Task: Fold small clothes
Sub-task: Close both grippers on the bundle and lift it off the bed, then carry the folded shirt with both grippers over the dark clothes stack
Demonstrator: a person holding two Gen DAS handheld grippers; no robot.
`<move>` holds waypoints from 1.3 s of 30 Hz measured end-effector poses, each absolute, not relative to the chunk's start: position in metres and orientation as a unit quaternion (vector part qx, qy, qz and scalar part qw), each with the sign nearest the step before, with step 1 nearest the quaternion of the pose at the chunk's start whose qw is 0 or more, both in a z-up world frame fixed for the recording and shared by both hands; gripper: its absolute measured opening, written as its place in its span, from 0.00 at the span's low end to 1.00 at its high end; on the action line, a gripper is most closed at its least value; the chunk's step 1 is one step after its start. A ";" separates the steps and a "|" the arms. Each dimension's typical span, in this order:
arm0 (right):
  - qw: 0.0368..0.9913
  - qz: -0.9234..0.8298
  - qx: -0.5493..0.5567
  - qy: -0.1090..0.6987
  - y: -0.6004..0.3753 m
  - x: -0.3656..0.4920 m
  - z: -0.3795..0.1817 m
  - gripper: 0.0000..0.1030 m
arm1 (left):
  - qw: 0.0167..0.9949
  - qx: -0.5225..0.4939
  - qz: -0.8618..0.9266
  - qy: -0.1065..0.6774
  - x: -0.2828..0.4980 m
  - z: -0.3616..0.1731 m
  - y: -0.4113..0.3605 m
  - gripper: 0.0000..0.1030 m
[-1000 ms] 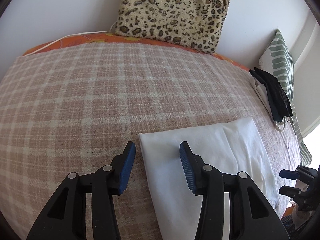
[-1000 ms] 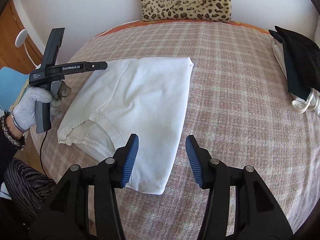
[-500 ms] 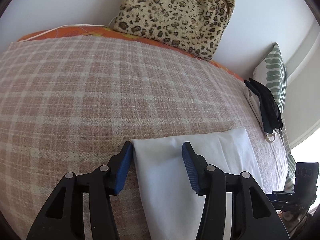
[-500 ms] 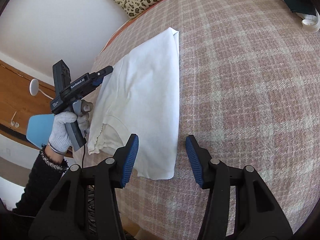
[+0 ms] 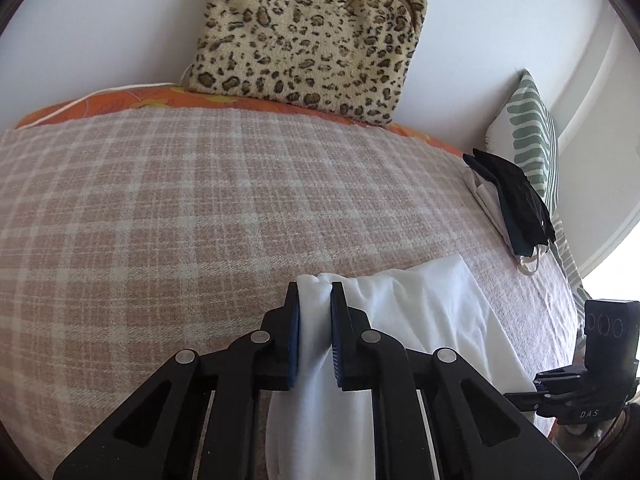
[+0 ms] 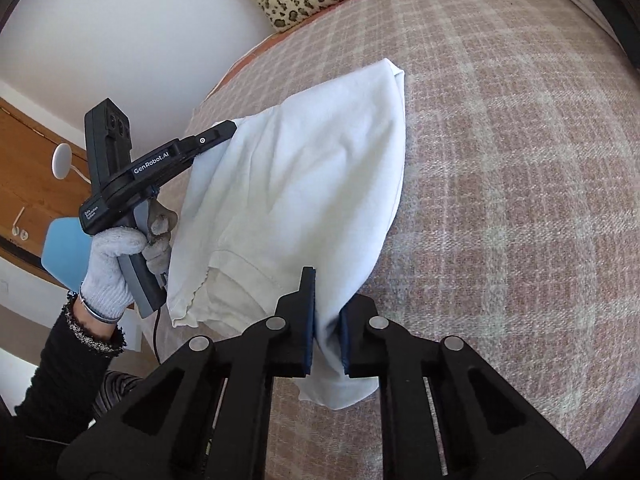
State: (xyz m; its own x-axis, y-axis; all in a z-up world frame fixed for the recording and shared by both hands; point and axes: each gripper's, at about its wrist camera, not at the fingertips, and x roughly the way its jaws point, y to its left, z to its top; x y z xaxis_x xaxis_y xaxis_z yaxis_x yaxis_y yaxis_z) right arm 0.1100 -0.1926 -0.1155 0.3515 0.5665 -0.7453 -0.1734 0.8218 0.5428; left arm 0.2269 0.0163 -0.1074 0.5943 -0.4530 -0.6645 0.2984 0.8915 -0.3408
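1. White garment (image 6: 308, 184), folded, partly lifted off the plaid bed cover (image 6: 500, 200); far corner resting on the cover, near edges raised.
2. Left gripper (image 5: 315, 308): fingers (image 5: 294, 320) clamped on a bunched corner of the garment.
3. Right gripper (image 6: 326, 312): fingers (image 6: 308, 312) pinched shut on the garment's near edge, cloth hanging below.
4. Gloved left hand (image 6: 116, 264) around the left gripper's handle, left of the garment.
5. Beyond the garment: leopard-print cushion (image 5: 308, 36) against the wall.
6. Right of the garment: black and white clothes stack (image 5: 512, 204), beside a green leaf-print pillow (image 5: 528, 136).
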 end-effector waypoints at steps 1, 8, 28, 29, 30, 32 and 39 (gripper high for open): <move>0.806 0.229 0.176 0.516 -0.190 0.108 -0.110 0.10 | 0.894 -0.082 -0.212 0.386 0.223 -0.098 0.012 0.11; 0.849 0.213 0.106 0.472 -0.211 0.088 -0.062 0.09 | 0.916 -0.044 -0.236 0.321 0.208 -0.043 -0.022 0.10; 0.909 0.088 0.117 0.390 -0.430 0.084 0.016 0.10 | 0.901 -0.032 -0.350 0.253 0.262 0.027 -0.222 0.10; 0.910 0.083 0.117 0.389 -0.437 0.085 0.013 0.09 | 0.900 -0.032 -0.354 0.252 0.266 0.028 -0.232 0.10; 0.912 0.078 0.116 0.386 -0.445 0.086 0.011 0.10 | 0.899 -0.032 -0.357 0.252 0.269 0.029 -0.241 0.10; 0.914 0.069 0.114 0.383 -0.460 0.090 0.007 0.09 | 0.896 -0.037 -0.363 0.252 0.278 0.032 -0.257 0.10; 0.923 0.045 0.099 0.370 -0.507 0.116 0.003 0.09 | 0.895 -0.040 -0.374 0.241 0.304 0.042 -0.306 0.10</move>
State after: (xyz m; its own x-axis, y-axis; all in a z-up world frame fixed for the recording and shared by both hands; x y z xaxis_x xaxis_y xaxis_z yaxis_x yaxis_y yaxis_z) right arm 0.1162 -0.5073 0.0030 0.7222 0.1565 -0.6738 -0.0107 0.9765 0.2154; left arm 0.3043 -0.3057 0.0422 0.6037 -0.6884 -0.4022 0.6502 0.7170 -0.2513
